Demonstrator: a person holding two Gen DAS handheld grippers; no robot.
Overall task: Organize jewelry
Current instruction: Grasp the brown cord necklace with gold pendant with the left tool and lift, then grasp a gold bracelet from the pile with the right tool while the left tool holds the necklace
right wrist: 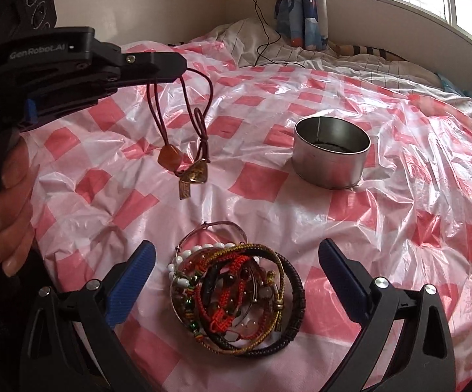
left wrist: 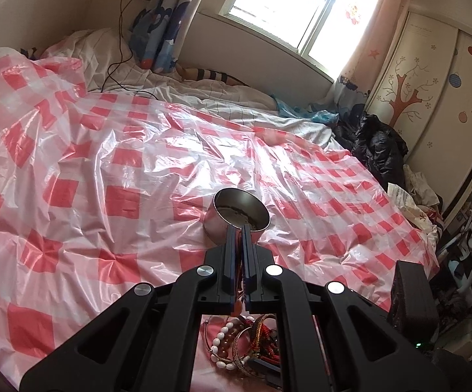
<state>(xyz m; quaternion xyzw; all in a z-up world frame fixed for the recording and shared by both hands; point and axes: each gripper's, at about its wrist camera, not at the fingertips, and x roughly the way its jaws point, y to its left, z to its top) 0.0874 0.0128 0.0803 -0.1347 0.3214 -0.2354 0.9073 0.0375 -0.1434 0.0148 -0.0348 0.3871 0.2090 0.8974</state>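
Observation:
A round metal tin (right wrist: 332,155) stands open on the red-and-white checked plastic sheet (right wrist: 399,228); it also shows in the left wrist view (left wrist: 241,214). My left gripper (left wrist: 240,228) is shut on a dark red cord bracelet (right wrist: 200,121) with amber pendants, which dangles in the air left of the tin. The left gripper also shows in the right wrist view (right wrist: 177,65). A pile of bracelets (right wrist: 236,297) lies on the sheet between my right gripper's blue pads (right wrist: 131,284). My right gripper (right wrist: 236,254) is open and empty over the pile. The pile also shows under the left gripper (left wrist: 245,339).
The sheet covers a bed with white bedding (left wrist: 203,91). A black cable (right wrist: 265,32) runs down from a wall socket. Dark clothes (left wrist: 373,143) lie at the bed's right edge beside a wardrobe (left wrist: 432,98). A window (left wrist: 301,3) is behind.

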